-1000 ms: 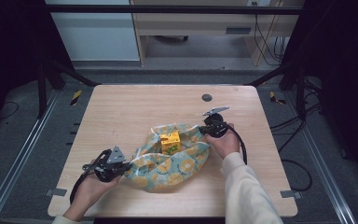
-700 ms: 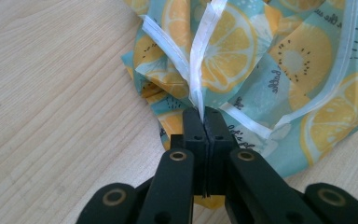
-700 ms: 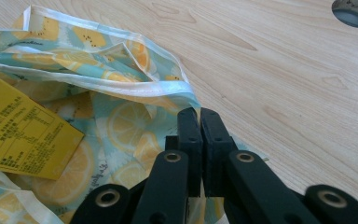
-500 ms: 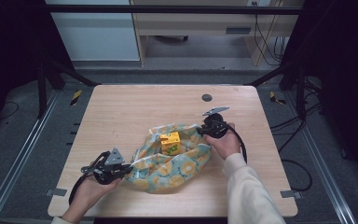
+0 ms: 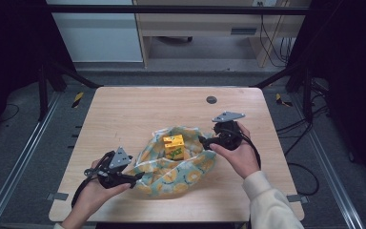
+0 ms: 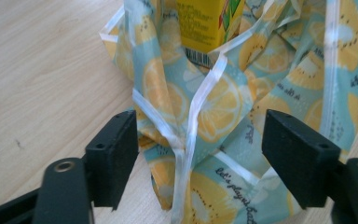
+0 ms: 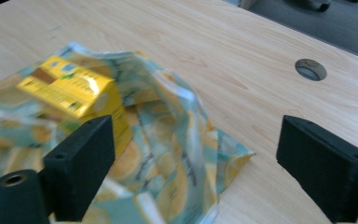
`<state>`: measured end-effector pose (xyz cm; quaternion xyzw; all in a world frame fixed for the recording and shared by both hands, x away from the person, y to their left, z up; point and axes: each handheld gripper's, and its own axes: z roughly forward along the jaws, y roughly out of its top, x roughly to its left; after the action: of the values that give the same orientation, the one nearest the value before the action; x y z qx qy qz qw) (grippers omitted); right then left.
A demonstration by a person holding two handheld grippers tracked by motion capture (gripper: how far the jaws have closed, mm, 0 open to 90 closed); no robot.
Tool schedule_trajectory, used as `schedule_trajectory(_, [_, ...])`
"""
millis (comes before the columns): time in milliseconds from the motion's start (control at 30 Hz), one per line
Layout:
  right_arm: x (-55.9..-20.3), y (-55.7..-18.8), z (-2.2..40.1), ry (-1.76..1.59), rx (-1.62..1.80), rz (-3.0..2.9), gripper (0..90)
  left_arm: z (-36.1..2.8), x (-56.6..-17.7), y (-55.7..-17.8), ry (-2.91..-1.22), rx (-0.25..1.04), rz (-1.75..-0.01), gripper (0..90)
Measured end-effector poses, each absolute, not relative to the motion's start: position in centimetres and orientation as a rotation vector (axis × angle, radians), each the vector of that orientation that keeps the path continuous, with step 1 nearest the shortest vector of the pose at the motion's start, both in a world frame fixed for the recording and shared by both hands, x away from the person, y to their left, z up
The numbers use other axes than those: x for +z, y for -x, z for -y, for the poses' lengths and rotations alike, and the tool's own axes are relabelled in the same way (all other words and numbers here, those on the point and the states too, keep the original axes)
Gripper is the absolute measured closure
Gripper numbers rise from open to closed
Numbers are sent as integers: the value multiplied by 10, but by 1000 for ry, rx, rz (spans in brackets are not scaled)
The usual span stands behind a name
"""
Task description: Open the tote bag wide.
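A teal bag (image 5: 181, 174) printed with lemon slices lies slack on the wooden table (image 5: 138, 114), with a yellow carton (image 5: 174, 145) standing in its open mouth. My left gripper (image 5: 136, 177) is at the bag's left end. Its jaws have just been opening, and the bag's seamed edge (image 6: 223, 107) lies loose between them, untouched by the pads (image 6: 114, 158); the carton (image 6: 203, 23) is behind it. My right gripper (image 5: 204, 142) hovers at the bag's right rim. Its jaws have also just been opening, and they hold nothing; the bag (image 7: 168, 154) and carton (image 7: 70, 88) lie beyond them.
A round cable hole (image 5: 211, 99) sits in the table's far right part, and it is also in the right gripper view (image 7: 310, 69). Bare wood lies behind the bag. Dark frame posts and floor rails surround the table.
Both grippers have opened and let go of the bag's ends. The bag, stretched before, has gone slack and drawn in around the carton. The right gripper has lifted slightly off the rim.
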<state>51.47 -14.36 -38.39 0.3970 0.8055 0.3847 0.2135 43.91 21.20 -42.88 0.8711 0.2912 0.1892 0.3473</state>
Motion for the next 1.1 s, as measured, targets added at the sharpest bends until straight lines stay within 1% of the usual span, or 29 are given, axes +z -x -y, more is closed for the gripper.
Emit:
schedule_trajectory(200, [-379,-488,148,-1042,1097,-2260,103,-209,-419,-448,-2265,489,-768,188])
schedule_trajectory(400, [-381,-470,155,-1007,1124,-2277,91,-209,-415,-460,-2283,438,-774,112])
schedule_trajectory(800, [-386,-446,151,-920,1118,-2329,110,-201,-408,-485,-2311,409,-794,111])
schedule_trajectory(1100, [-385,-441,143,-867,1106,-2372,164,-194,-411,-494,-2340,404,-785,147])
